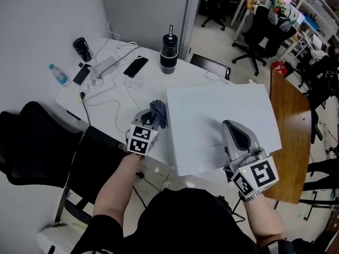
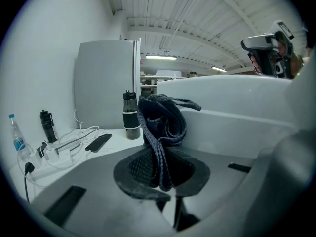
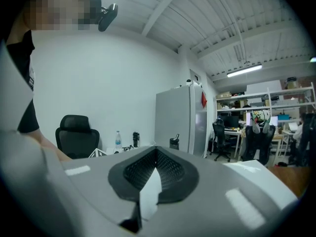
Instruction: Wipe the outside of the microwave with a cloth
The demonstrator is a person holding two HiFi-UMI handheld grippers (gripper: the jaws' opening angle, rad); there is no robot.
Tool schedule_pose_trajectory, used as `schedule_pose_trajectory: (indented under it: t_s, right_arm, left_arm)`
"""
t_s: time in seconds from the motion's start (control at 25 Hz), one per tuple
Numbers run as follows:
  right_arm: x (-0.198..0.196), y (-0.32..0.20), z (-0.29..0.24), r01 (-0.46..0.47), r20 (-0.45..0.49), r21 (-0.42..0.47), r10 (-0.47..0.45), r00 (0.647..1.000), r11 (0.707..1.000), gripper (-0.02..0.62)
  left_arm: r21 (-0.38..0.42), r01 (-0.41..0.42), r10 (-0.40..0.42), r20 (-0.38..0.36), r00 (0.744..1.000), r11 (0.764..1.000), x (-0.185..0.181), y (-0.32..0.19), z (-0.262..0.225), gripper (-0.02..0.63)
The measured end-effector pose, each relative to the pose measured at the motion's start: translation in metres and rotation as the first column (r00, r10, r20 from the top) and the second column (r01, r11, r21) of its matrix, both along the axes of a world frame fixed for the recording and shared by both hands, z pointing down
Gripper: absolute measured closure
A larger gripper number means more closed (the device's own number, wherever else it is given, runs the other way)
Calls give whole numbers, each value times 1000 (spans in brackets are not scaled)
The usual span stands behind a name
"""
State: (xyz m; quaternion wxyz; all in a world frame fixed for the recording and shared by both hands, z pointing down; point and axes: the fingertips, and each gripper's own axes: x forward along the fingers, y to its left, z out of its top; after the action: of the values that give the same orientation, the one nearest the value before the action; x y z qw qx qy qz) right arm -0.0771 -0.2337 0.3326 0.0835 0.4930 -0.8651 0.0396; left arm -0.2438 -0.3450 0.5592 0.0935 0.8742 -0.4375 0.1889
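The left claw (image 2: 160,172) pinches the dark cloth (image 2: 163,122). The microwave (image 1: 212,120) stands just right of it, so better press the cloth flat there. The right claw (image 3: 153,177) is pressed together, empty.

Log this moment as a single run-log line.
left gripper: shut on dark cloth, at microwave left edge | right gripper: shut, empty, above microwave top | wiping contact: unclear

Left gripper (image 1: 152,116): pale grey moulded shell, left marker cube (image 1: 141,138) at rear, black-and-white squares. Right gripper (image 1: 231,126): same grey body, dark inner lining, right marker cube (image 1: 256,177) with small yellow-green dot. Pads (image 3: 170,169) black, mesh-textured, rounded outline. Person wears black top (image 1: 180,216), short black sleeves.
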Motion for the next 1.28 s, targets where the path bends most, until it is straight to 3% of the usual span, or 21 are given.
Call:
schedule_pose_trajectory:
  t_s: [0.4, 0.68, 0.76, 0.92, 1.16, 1.28]
  right_arm:
    - [0, 0, -6, 1, -2, 11, -1, 1000, 1000, 595]
    - [-20, 3, -2, 75, -20, -20, -76, 997, 997, 592]
    - [-32, 3, 0, 134, -28, -39, -135, 990, 990, 549]
    - [-65, 5, 5, 271, -32, -88, -275, 961, 958, 457]
    - [-105, 16, 1, 453, -44, -114, -460, 887, 884, 429]
    - [-124, 22, -1, 526, -38, -127, -535, 844, 841, 416]
  left_arm:
    - [-6, 36, -36, -41, 998, 999, -4, -14, -9, 566]
    - [72, 1, 4, -73, 997, 997, -20, 9, -55, 566]
    - [114, -27, 37, -91, 995, 993, -23, 19, -81, 566]
    - [203, -106, 133, -126, 983, 973, -27, 44, -136, 566]
    - [287, -245, 301, -171, 938, 926, -16, 96, -202, 565]
    - [292, -313, 378, -202, 903, 904, -12, 117, -218, 565]
